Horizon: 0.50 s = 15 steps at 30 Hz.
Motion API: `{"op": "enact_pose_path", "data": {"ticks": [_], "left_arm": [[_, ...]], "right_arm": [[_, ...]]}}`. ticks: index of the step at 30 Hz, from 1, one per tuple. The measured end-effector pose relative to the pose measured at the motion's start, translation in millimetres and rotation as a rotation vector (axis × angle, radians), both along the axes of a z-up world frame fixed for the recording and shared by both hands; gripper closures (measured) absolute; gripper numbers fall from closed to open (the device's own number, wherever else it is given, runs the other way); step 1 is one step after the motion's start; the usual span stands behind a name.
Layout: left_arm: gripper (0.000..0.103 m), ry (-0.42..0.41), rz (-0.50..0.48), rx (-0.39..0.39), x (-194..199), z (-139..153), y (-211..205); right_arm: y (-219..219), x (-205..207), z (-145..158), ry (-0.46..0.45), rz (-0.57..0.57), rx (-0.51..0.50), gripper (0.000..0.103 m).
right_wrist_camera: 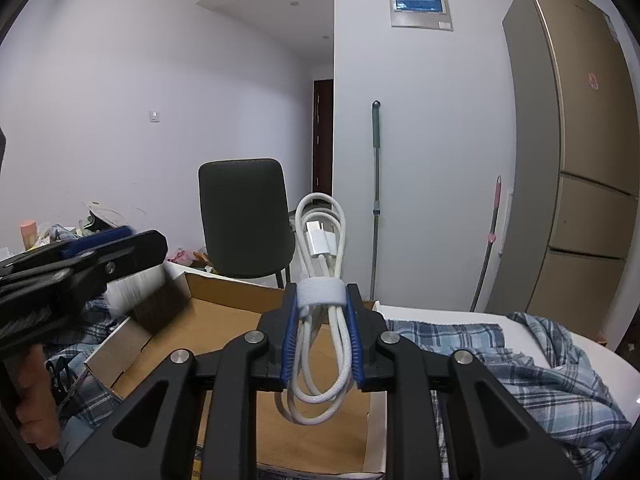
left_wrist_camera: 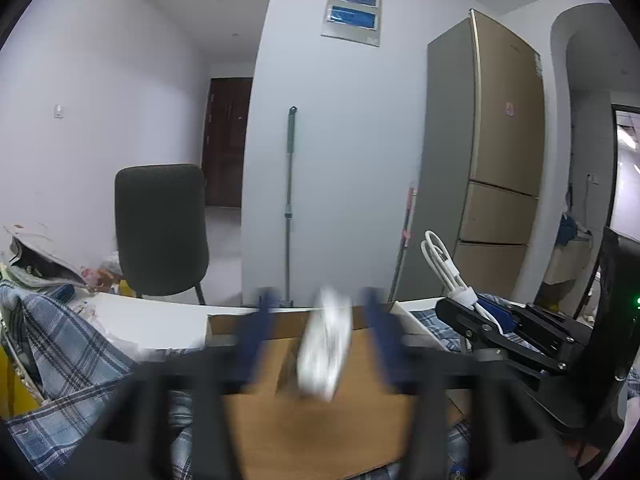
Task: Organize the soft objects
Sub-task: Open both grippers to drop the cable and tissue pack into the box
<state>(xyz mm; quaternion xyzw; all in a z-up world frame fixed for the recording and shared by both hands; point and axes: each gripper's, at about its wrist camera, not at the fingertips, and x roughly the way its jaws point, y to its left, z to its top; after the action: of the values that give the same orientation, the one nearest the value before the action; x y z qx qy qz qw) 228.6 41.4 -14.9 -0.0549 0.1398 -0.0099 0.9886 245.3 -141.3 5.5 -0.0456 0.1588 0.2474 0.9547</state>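
My right gripper (right_wrist_camera: 320, 312) is shut on a coiled white cable (right_wrist_camera: 320, 264) bound by a white strap, held upright above an open cardboard box (right_wrist_camera: 224, 320). The cable also shows in the left wrist view (left_wrist_camera: 444, 264). My left gripper (left_wrist_camera: 320, 312) is open above the same box (left_wrist_camera: 320, 420); its blue fingers are blurred by motion. A blurred white soft object (left_wrist_camera: 324, 352) is between them, apart from both fingers, over the box. In the right wrist view the left gripper (right_wrist_camera: 92, 256) is at the left, with a blurred white thing (right_wrist_camera: 136, 284) below it.
A blue plaid cloth (right_wrist_camera: 540, 372) lies on the white table (right_wrist_camera: 448, 316) right of the box, and more plaid cloth (left_wrist_camera: 72, 344) lies at the left. A dark chair (right_wrist_camera: 244, 216), a mop (right_wrist_camera: 376, 200) and a fridge (right_wrist_camera: 580, 160) stand behind the table. Clutter (left_wrist_camera: 36, 256) sits far left.
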Motion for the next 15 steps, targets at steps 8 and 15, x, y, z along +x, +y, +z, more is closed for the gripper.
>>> {"op": "enact_pose_path", "data": {"ticks": [8, 15], "left_arm": [[0.018, -0.094, 0.057, -0.015, -17.0, 6.7, 5.2], [0.018, -0.124, 0.074, -0.032, -23.7, 13.3, 10.6]], "right_arm": [[-1.1, -2.9, -0.9, -0.034, -0.027, -0.011, 0.047], [-9.1, -5.2, 13.1, -0.046, -0.063, 0.023, 0.047]]}}
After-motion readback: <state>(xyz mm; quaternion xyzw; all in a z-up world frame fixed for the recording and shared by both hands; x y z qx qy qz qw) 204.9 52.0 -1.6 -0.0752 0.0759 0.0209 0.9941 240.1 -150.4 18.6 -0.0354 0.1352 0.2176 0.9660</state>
